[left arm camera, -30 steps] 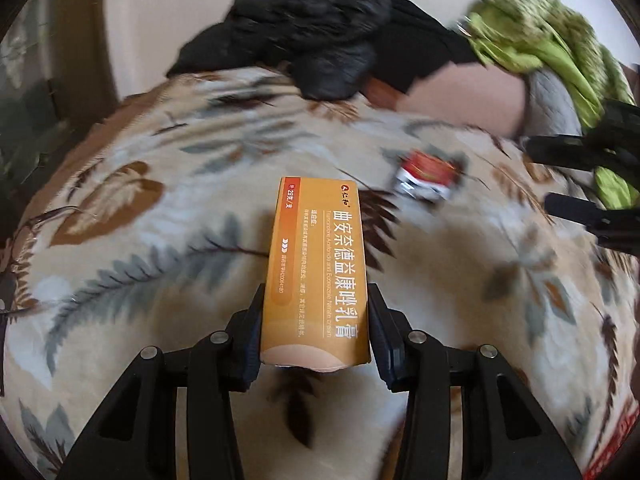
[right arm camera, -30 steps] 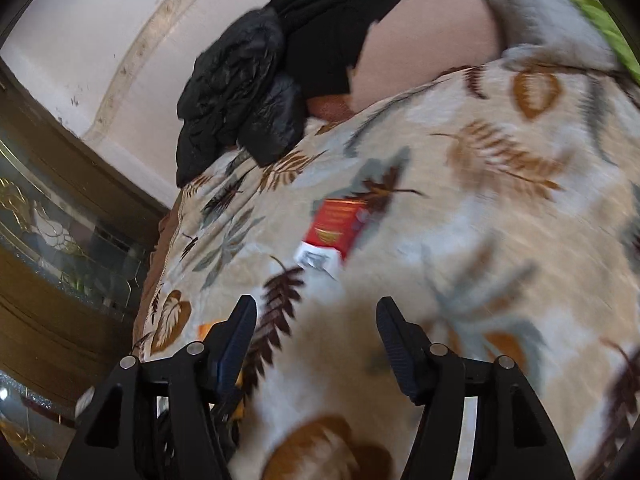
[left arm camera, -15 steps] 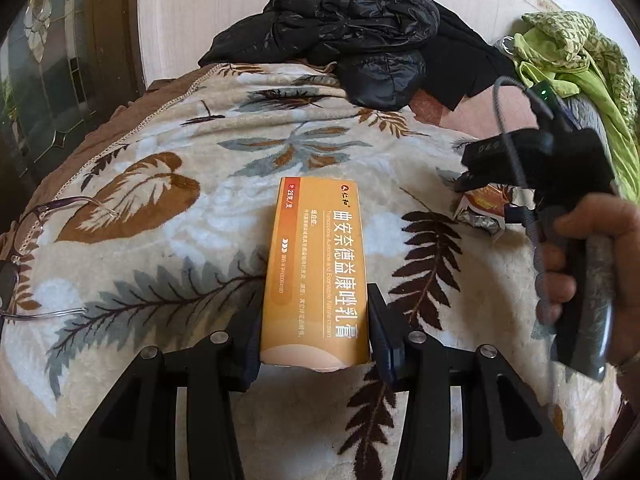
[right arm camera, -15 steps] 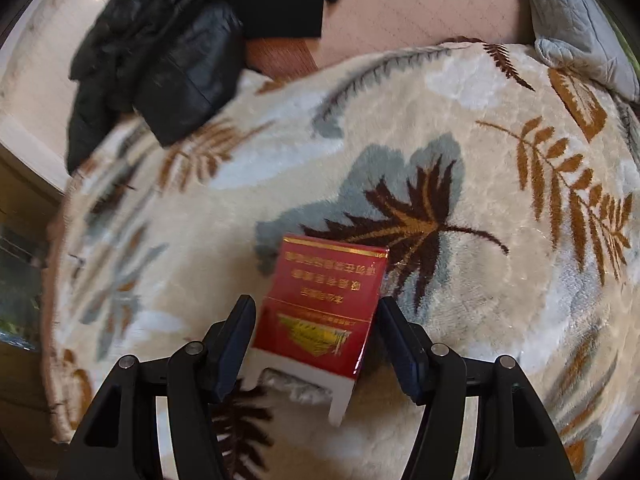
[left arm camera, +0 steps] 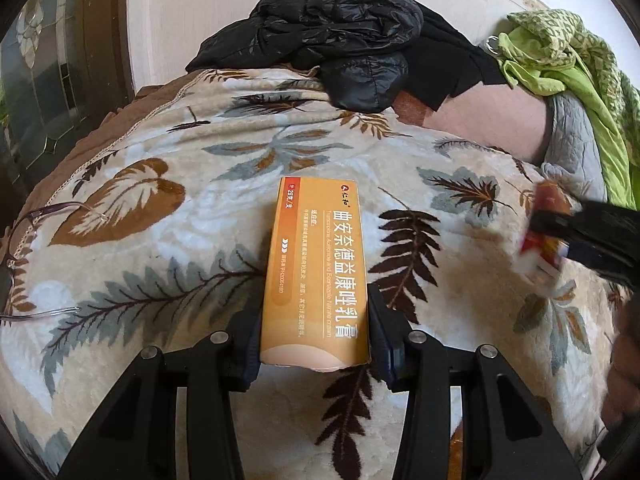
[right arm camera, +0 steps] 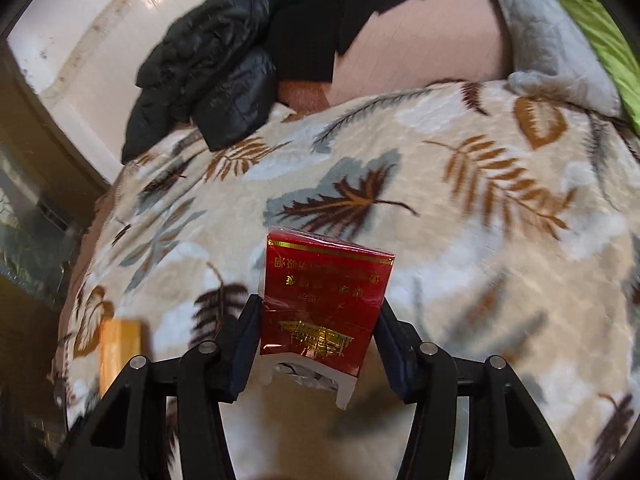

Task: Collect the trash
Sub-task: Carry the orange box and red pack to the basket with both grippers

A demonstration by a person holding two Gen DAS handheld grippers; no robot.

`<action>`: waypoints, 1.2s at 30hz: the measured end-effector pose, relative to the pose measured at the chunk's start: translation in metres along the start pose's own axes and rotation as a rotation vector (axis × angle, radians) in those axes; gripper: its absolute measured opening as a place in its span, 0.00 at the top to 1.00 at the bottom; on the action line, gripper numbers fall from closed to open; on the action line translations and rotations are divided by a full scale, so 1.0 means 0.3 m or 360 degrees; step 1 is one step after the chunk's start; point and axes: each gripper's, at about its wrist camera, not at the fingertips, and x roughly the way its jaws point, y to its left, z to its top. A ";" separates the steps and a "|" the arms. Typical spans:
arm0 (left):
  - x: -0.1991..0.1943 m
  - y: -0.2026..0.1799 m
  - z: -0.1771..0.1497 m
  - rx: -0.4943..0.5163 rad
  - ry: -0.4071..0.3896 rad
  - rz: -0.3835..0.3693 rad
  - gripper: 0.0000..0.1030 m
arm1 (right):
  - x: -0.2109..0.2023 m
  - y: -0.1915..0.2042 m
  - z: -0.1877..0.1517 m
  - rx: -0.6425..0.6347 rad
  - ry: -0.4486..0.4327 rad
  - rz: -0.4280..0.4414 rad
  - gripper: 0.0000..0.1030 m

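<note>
Between the left hand-held gripper [left arm camera: 314,334] fingers: orange medicine box [left arm camera: 316,268], clamped at its near end, far end pointing up the bed [left arm camera: 140,264]. Right hand-held gripper [right arm camera: 316,344] jaws have just been closing, now pinching red cigarette pack [right arm camera: 322,306] on both sides, over the leaf-print blanket. Eyeglasses [left arm camera: 24,248] at bed's left edge. Black jacket [left arm camera: 340,36] and green cloth [left arm camera: 560,60] at far edge.

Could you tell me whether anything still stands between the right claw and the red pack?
Nothing does: the right claw has just been closing and its pads press the red pack directly, above the blanket.
</note>
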 end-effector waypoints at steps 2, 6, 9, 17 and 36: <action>-0.003 -0.016 -0.003 0.0019 -0.0005 -0.0002 0.57 | -0.067 -0.021 -0.044 -0.0005 -0.0028 0.0035 0.44; -0.019 -0.054 -0.011 0.0070 -0.0035 -0.0009 0.57 | -0.174 -0.053 -0.143 -0.0005 -0.0063 0.0122 0.44; -0.031 -0.081 -0.019 0.0104 -0.0056 -0.0023 0.57 | -0.238 -0.061 -0.220 -0.0052 -0.0100 0.0111 0.44; -0.091 -0.180 -0.057 0.0244 -0.0137 -0.0086 0.57 | -0.376 -0.096 -0.371 -0.0076 -0.0217 0.0100 0.44; -0.341 -0.288 -0.186 0.0375 -0.0275 -0.0145 0.57 | -0.554 -0.158 -0.514 -0.0041 -0.0329 0.0128 0.44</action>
